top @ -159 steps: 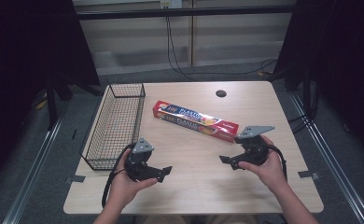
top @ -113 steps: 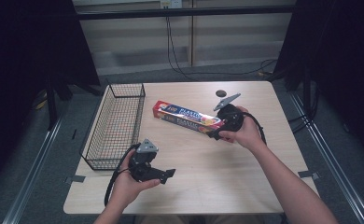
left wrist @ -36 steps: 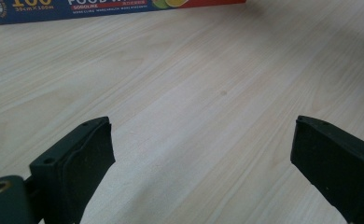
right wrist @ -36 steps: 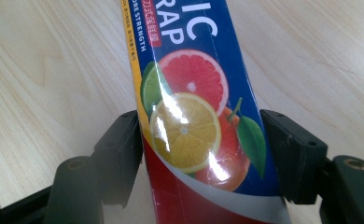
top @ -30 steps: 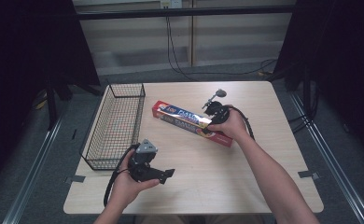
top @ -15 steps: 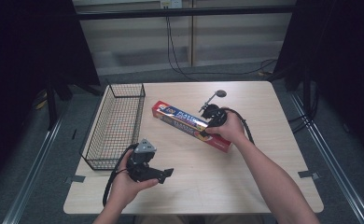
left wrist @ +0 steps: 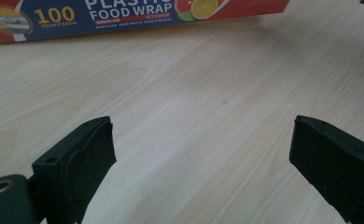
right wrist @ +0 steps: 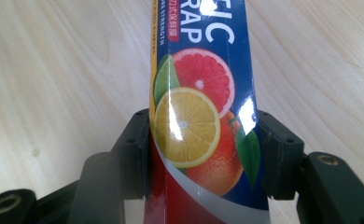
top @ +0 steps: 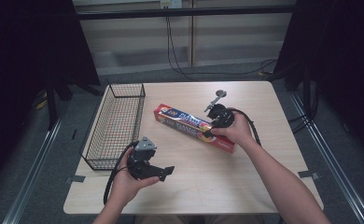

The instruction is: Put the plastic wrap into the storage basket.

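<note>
A long red and blue box of plastic food wrap [top: 185,120] lies slantwise across the middle of the wooden table [top: 264,186]. My right gripper [top: 207,131] is shut on it near its right end. In the right gripper view both pads press the box's sides [right wrist: 199,93] at the citrus picture, with the right gripper [right wrist: 201,154] straddling it. My left gripper [top: 168,171] is held near the table's front left, open, with nothing between its fingers. In the left gripper view the left gripper [left wrist: 201,163] faces bare tabletop, and the box [left wrist: 124,14] runs along the top edge.
A black wire basket [top: 117,126] stands along the table's left side, just beyond my left hand. A round grey cable port [top: 221,93] sits in the tabletop behind the right gripper. The right gripper's cable [top: 250,126] loops over the wrist.
My right hand travelled from the table's front right to the box and closed the gripper on it. In the last second it shifted slightly with the box. The left hand stayed put.
</note>
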The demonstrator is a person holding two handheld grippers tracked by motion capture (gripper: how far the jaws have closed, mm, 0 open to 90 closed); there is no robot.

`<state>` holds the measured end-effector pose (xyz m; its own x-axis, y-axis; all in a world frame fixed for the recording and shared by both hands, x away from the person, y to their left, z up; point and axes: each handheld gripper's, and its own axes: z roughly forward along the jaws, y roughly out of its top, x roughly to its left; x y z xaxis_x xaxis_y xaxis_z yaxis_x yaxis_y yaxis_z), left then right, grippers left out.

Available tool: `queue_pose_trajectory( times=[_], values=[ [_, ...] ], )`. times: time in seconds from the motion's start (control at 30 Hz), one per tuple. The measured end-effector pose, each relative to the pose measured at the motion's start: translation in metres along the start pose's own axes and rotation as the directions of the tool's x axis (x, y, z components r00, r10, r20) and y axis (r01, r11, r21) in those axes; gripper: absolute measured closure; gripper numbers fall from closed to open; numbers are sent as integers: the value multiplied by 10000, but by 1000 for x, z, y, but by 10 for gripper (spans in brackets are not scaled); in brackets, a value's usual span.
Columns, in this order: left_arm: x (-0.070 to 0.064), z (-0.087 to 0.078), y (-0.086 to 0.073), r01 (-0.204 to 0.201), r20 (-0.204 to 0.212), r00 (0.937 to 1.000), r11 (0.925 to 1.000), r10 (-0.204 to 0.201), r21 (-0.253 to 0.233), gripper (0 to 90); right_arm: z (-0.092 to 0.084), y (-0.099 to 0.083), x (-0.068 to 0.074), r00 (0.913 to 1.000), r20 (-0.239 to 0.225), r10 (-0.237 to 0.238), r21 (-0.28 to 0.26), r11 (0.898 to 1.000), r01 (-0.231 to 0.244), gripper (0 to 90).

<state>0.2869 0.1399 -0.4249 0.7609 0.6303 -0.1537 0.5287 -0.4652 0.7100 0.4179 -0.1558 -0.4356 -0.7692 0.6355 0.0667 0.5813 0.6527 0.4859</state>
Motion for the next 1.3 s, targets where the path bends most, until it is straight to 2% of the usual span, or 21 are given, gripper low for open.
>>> queue_pose_trajectory(
  times=[0.03,0.1,0.17,0.3,0.47,0.57,0.6,0.63,0.7,0.83,0.9,0.93,1.0,1.03,1.07,1.17,1.27,1.3],
  values=[
    [1,-1,1,18,-102,9999,10000,-17,25,65,-4,-2,1,10000,-43,-28,-60,10000,27,453],
    [0,0,2,99,-65,9999,10000,-99,-1,66,-6,-4,2,10000,-78,-27,-65,10000,26,452],
    [-2,2,2,18,-31,10000,10000,-17,67,65,-6,-7,2,9998,-201,-67,-69,10000,66,451],
    [-4,4,2,-51,-2,10000,9999,51,146,65,1,-18,2,9992,-387,125,-186,9997,-133,441],
    [-3,6,0,-11,15,10000,9998,11,212,64,11,-26,5,9996,-266,-59,-241,9997,52,416],
    [-3,7,-1,28,61,10000,9997,-29,247,64,13,-26,7,9998,6,-215,-184,9996,215,404],
    [-3,8,-1,17,59,10000,9997,-19,229,64,13,-25,7,10000,-75,-27,-364,9993,24,386],
    [-3,9,-1,-18,101,9999,9998,16,221,64,13,-24,6,9999,-80,-62,-586,9983,57,378],
    [-3,9,0,-31,123,9999,9996,28,295,63,15,-20,6,10000,-37,-26,-679,9977,24,351],
    [-5,10,0,-109,146,9998,9994,104,341,62,25,-15,6,9998,62,171,-447,9989,-168,306],
    [-5,10,0,-90,124,9999,9995,87,297,63,28,-14,6,9998,-15,193,-401,9990,-193,306],
    [-4,10,0,-48,106,9999,9996,46,272,62,33,-11,6,9998,140,159,-373,9992,-153,308],
    [-3,9,-1,-43,111,9999,9997,40,249,62,35,-9,6,9999,101,136,-291,9995,-133,314],
    [-2,9,-1,-5,96,10000,9997,3,236,61,39,-6,7,9999,89,139,-146,9998,-138,390],
    [-1,8,-1,-15,58,10000,9997,13,240,60,40,-5,8,9998,-44,170,-99,9998,-170,409],
    [-1,6,0,3,77,10000,9998,-4,213,60,40,-2,9,9999,129,16,54,10000,-16,432],
    [0,5,0,41,113,9999,9999,-42,95,60,38,-3,11,10000,53,35,127,9999,-36,440],
    [1,3,1,-25,32,10000,9998,25,218,60,37,-3,12,9999,109,-44,126,9999,43,441]
  ],
)
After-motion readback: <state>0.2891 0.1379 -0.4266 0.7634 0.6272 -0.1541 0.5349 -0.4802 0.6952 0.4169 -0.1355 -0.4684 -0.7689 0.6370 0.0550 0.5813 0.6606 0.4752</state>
